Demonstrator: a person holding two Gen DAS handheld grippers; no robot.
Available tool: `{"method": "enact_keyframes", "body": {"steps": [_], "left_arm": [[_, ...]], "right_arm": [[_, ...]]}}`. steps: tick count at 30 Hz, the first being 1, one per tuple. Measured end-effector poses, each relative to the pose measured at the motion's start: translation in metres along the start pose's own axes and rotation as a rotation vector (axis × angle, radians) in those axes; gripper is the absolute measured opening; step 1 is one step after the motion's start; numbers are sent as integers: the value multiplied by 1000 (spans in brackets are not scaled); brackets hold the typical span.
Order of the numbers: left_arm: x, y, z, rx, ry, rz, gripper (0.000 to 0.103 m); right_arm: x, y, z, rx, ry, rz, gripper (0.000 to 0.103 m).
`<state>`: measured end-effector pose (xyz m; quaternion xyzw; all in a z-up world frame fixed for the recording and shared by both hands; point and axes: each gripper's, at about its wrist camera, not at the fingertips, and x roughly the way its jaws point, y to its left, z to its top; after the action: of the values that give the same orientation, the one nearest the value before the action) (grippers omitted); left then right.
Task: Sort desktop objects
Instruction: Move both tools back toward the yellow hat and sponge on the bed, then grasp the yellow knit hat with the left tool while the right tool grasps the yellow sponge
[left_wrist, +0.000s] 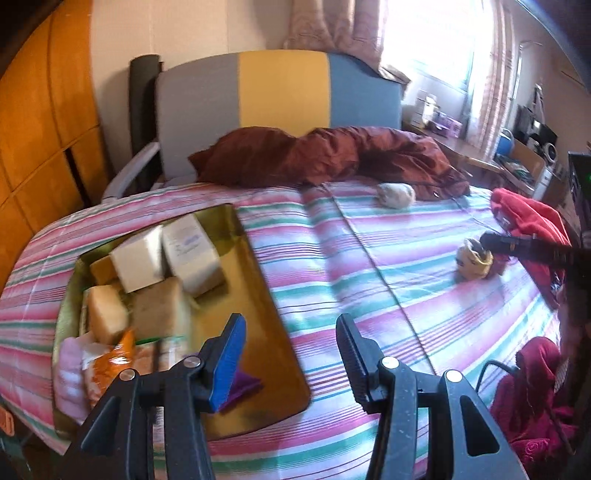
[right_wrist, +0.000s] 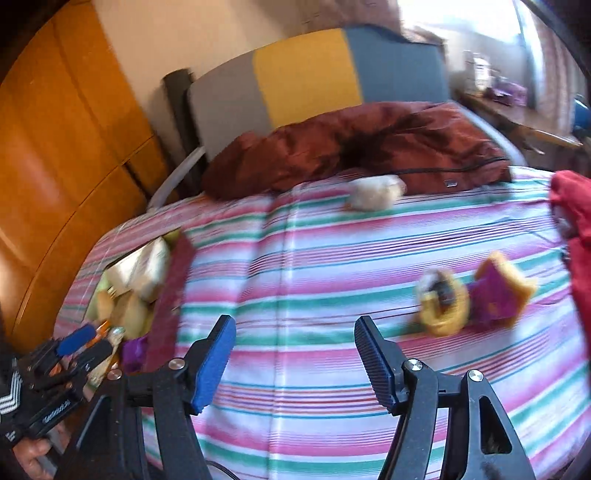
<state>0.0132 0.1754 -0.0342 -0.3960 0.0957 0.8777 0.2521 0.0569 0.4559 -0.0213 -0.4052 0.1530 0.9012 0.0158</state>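
- Toys and boxes, that's the sorting job: a gold tray sits at the bed's left edge on the striped sheet, packed at its far-left end with white and tan boxes, an orange packet and something small and purple.
- Left gripper hovers over the tray's near right corner, jaws partly apart, nothing between them.
- Mid-bed toward the headboard edge, a whitish fluffy lump lies just beside the rust-brown quilt.
- Toward the right edge lies a yellow ring-shaped toy, touching or nearly touching a purple-and-yellow toy; both blurred.
- Right gripper hangs above bare stripes, jaws spread fairly wide and empty.
- Only the right wrist view shows the purple-and-yellow toy clearly, plus the left gripper held by a hand at the tray.
- Only the left wrist view shows the tray's open floor and the right gripper's tip by the ring toy, red cloth behind.
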Motion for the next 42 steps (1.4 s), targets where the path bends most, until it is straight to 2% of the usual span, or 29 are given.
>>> {"method": "enact_keyframes", "body": {"steps": [5,10,13,19,23,28,34,42], "left_arm": [[11,-18,1,33,30,-42,51],[23,-30,2,55,64,-70,51],[30,-35,2,62,83,-85,51],[44,-44,6,55,123,-126,51],[53,-48,10,53,146,-144,51],[66,-58,14,58,173,-159,51],[80,-93,29,99,185,-236,51],[103,-146,49,164,192,-323,51]], "right_arm": [[-19,-48,10,81,-42,-96,70],[-31,-91,16,170,-70,-152,70],[-30,-113,20,219,-75,-196,70],[-10,-146,28,269,-37,-220,71],[12,-172,27,337,-2,-188,77],[30,-201,16,476,36,-124,77],[41,-208,15,513,65,-72,78],[47,-204,16,492,81,-66,82]]}}
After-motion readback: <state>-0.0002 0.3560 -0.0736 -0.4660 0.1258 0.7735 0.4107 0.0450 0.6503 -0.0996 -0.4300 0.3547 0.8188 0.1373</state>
